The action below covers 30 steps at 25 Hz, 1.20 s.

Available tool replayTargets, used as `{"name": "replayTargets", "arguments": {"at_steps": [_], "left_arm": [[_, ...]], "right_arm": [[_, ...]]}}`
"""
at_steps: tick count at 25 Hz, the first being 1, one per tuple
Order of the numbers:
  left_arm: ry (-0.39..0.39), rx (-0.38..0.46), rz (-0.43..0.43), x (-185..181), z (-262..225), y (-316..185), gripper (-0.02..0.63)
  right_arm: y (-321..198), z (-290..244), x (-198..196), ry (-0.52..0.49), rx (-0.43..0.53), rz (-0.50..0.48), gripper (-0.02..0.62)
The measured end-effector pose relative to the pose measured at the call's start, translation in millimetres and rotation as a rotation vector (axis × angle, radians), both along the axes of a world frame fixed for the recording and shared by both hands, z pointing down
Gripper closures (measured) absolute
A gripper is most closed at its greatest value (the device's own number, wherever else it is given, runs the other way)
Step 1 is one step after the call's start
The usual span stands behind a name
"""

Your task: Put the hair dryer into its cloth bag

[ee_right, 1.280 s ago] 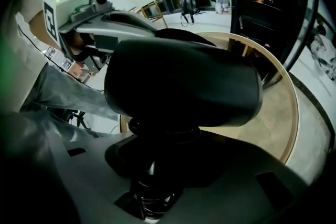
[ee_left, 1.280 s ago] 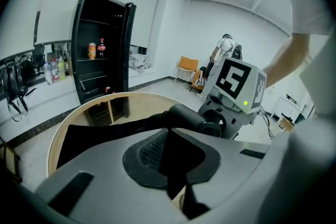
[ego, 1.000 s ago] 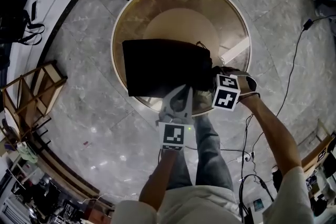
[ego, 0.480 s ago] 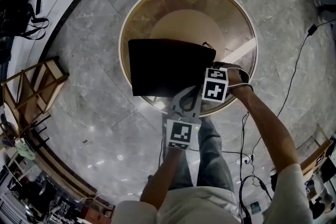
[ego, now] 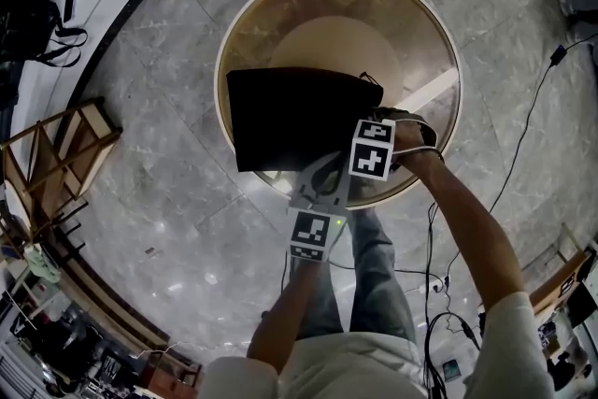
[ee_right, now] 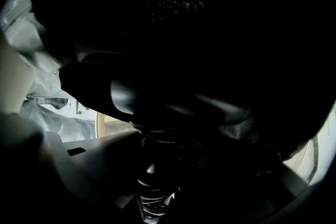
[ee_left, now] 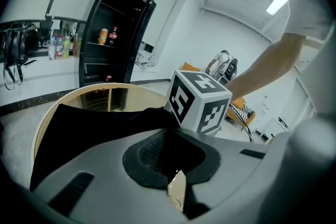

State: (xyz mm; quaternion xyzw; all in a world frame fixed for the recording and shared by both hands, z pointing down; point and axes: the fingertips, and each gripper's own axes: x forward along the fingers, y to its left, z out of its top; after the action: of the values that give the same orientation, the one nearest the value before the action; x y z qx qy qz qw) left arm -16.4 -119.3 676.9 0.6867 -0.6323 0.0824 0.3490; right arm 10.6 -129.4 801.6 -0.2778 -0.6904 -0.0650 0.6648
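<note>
- My L gripper (ee_left: 173, 165), lower centre: jaws pinched shut on cloth bag (ego: 290, 119) edge. Should hold mouth up & wide.
- My R gripper (ee_right: 160, 176): clamped on hair dryer (ee_right: 157, 99), prob. near cord end, at bag's right edge. Push straight in, slow.
- Bag lies flat on round table (ego: 425, 33), upper centre.

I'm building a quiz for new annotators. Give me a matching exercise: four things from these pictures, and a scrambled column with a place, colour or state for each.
Things:
1. cloth bag
2. round table
3. left gripper
4. right gripper

Descriptions:
A. shut on the dark hair dryer
B. black, lying on the tabletop
C. pale circular rim
D. shut on the bag's near edge

Pairs: 1-B, 2-C, 3-D, 4-A.
</note>
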Motion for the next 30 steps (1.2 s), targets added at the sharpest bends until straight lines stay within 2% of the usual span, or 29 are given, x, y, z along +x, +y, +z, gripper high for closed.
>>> {"name": "replayTargets", "arguments": {"at_steps": [9, 13, 18, 20, 22, 27, 30], "left_arm": [[0.002, -0.006, 0.029, 4.9, 4.2, 3.3, 0.568], [-0.007, -0.016, 0.044, 7.7, 6.9, 4.7, 0.568], [-0.012, -0.023, 0.056, 12.9, 7.1, 3.6, 0.568], [-0.016, -0.023, 0.056, 13.3, 6.7, 2.4, 0.568], [-0.018, -0.023, 0.057, 14.9, 5.9, 1.8, 0.568], [-0.028, -0.021, 0.067, 13.4, 5.4, 2.4, 0.568], [-0.025, -0.020, 0.066, 14.5, 3.6, 3.3, 0.568]], "right_arm": [[1.5, 6.7, -0.4, -0.098, 0.081, 0.008, 0.399], [1.6, 6.8, 0.2, -0.141, 0.104, -0.017, 0.388], [4.0, 7.3, 3.6, -0.144, 0.086, 0.002, 0.354], [8.1, 6.3, 5.3, -0.129, 0.058, 0.015, 0.296], [10.5, 5.7, 8.2, -0.139, 0.047, 0.021, 0.270], [10.7, 7.0, 16.7, -0.136, 0.089, -0.001, 0.234], [4.6, -0.1, 21.3, -0.153, 0.082, 0.072, 0.222]]}}
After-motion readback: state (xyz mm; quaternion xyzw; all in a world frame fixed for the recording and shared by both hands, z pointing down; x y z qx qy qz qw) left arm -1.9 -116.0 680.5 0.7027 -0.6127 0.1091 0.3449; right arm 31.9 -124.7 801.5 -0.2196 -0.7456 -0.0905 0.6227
